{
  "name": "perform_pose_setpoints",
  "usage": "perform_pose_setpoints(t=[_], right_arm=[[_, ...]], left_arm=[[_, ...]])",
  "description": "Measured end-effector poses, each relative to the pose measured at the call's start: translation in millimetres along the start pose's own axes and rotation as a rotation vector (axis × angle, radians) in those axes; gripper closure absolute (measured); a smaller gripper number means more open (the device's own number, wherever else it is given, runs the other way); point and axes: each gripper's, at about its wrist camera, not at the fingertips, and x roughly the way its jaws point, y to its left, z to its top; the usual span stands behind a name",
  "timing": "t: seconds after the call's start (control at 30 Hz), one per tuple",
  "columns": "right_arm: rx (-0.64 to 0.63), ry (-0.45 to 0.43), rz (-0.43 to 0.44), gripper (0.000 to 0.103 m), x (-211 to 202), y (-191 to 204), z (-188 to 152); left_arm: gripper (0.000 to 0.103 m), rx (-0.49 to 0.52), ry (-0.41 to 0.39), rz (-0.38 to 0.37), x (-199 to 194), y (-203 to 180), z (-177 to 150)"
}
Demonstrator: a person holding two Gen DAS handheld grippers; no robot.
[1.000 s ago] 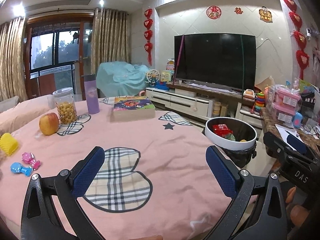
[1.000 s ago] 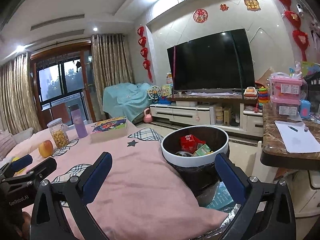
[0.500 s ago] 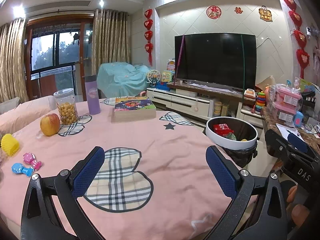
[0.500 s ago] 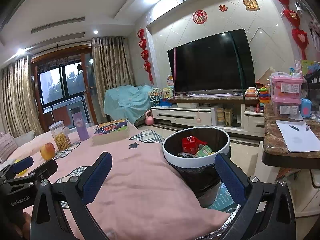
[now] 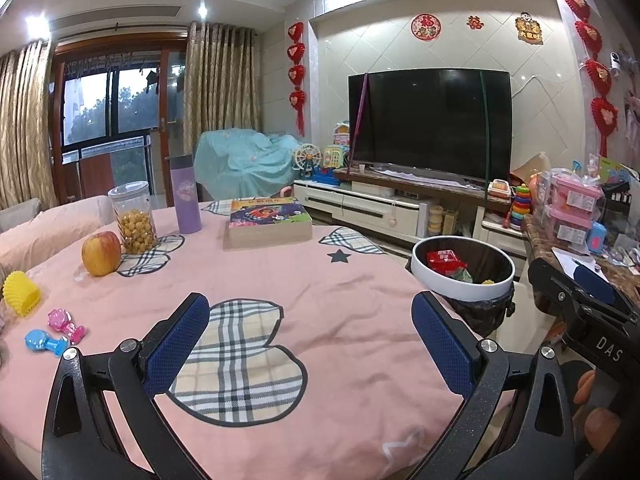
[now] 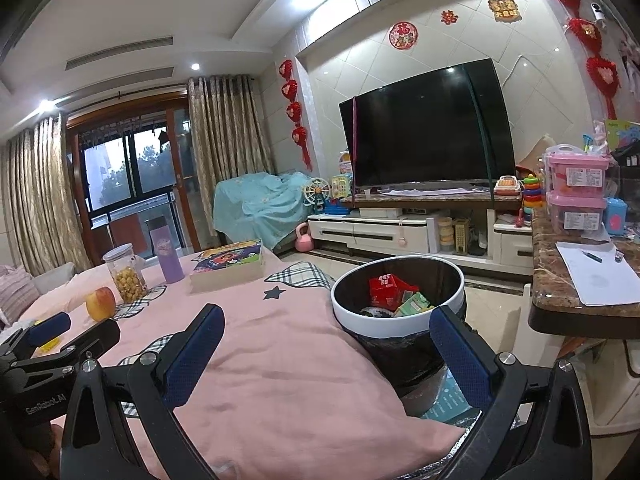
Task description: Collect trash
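A round bin with a white rim [image 5: 460,289] [image 6: 356,314] and a black liner stands at the right edge of the pink-covered table [image 5: 320,280] [image 6: 280,340]. Inside it lie a red carton [image 6: 385,289], a green packet [image 6: 412,305] and other scraps. My left gripper [image 5: 316,332] hovers open over the plaid heart patch, nothing between its blue pads. My right gripper [image 6: 328,344] is open and empty too, near the table's right corner just short of the bin. Each gripper shows at the edge of the other's view.
On the table stand an apple [image 5: 101,253], a jar of yellow snacks [image 5: 134,218], a purple bottle [image 5: 185,194], a book box [image 5: 268,222], a yellow cup [image 5: 20,294] and small pink and blue toys [image 5: 54,330]. A marble counter [image 6: 560,292] with papers stands right of the bin.
Both views have shifted slightly: the right gripper has tilted up and drawn back a little from the bin, the left one has barely moved. Both stay open and empty.
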Motion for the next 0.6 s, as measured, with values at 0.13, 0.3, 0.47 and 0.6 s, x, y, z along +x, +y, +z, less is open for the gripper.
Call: perform_pose_setpoints(t=[0.13, 0.3, 0.47, 0.6], right_arm=[[0.002, 0.000, 0.005, 0.000, -0.4, 0.3, -0.5], [0.002, 0.002, 0.010, 0.000, 0.1, 1.0, -1.6], [0.003, 0.002, 0.010, 0.000, -0.1, 1.4, -1.7], [0.004, 0.003, 0.012, 0.000, -0.3, 2.4, -2.2]], left_arm=[[0.000, 0.000, 0.001, -0.001, 0.0, 0.4, 0.1], [0.000, -0.003, 0.003, -0.005, 0.9, 0.7, -0.2], [0.000, -0.008, 0.004, 0.000, 1.8, 3.0, -1.4], [0.000, -0.007, 0.007, -0.004, 2.2, 3.5, -2.2]])
